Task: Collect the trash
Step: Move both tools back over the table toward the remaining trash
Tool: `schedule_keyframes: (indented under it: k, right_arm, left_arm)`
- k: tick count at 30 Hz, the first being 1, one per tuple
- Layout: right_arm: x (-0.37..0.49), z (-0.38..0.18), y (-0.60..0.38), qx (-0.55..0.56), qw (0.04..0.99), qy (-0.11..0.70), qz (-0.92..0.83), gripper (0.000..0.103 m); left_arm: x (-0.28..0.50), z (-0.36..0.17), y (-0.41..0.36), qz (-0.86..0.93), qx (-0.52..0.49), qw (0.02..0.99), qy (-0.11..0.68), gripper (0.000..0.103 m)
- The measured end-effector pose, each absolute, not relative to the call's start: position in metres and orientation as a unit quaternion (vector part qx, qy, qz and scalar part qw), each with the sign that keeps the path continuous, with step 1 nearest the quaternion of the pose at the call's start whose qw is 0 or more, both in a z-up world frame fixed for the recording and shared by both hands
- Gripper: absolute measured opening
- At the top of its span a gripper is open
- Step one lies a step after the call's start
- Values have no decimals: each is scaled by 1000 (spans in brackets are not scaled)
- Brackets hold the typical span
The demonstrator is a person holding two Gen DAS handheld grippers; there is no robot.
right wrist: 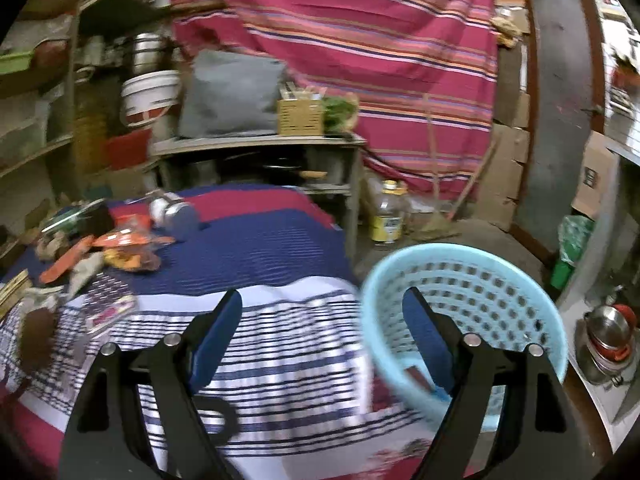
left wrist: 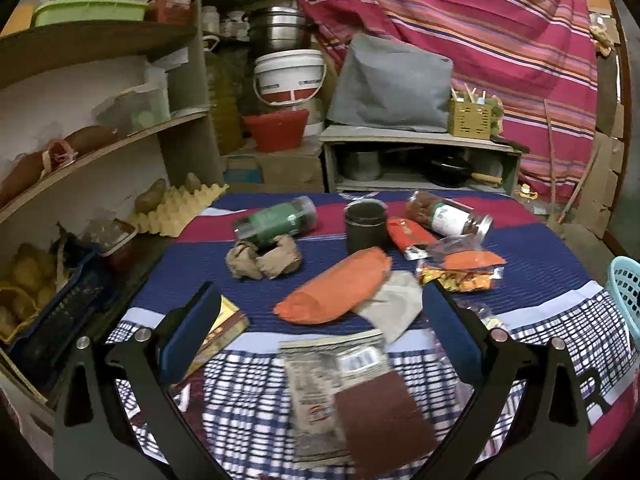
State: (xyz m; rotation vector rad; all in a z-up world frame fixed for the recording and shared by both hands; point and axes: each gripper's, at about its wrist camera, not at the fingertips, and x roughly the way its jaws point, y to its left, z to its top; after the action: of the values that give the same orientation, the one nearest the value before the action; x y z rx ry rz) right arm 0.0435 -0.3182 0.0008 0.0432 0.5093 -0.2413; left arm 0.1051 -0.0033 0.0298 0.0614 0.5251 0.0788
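Observation:
Litter lies on the striped tablecloth (left wrist: 540, 264). My left gripper (left wrist: 320, 294) is open above it, its jaws wide with nothing pressed between them. Ahead of its fingers lie an orange packet (left wrist: 336, 288), a grey paper (left wrist: 394, 308) and silver and brown wrappers (left wrist: 348, 392). Further back are crumpled brown paper (left wrist: 264, 260), a green bottle on its side (left wrist: 276, 220), a dark can (left wrist: 366, 226), a red wrapper (left wrist: 408, 236) and a jar (left wrist: 448, 216). My right gripper (right wrist: 323, 299) is open and empty, its right finger over the light blue basket (right wrist: 472, 292). A dark scrap (right wrist: 416, 376) lies in the basket.
Shelves with an egg tray (left wrist: 180, 208) and potatoes (left wrist: 28, 280) stand left of the table. A low cabinet (left wrist: 420, 160) sits behind it. The basket (left wrist: 626, 292) hangs off the table's right edge. An oil bottle (right wrist: 386, 216) and steel pots (right wrist: 608, 336) stand to the right.

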Motion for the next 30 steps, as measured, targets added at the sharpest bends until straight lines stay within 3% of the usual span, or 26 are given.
schedule_keyframes:
  k: [30]
  right_arm:
    - [48,-27,-118,-26,963,264,40,96]
  left_arm:
    - [86,-39,115,74,0,949,308,97]
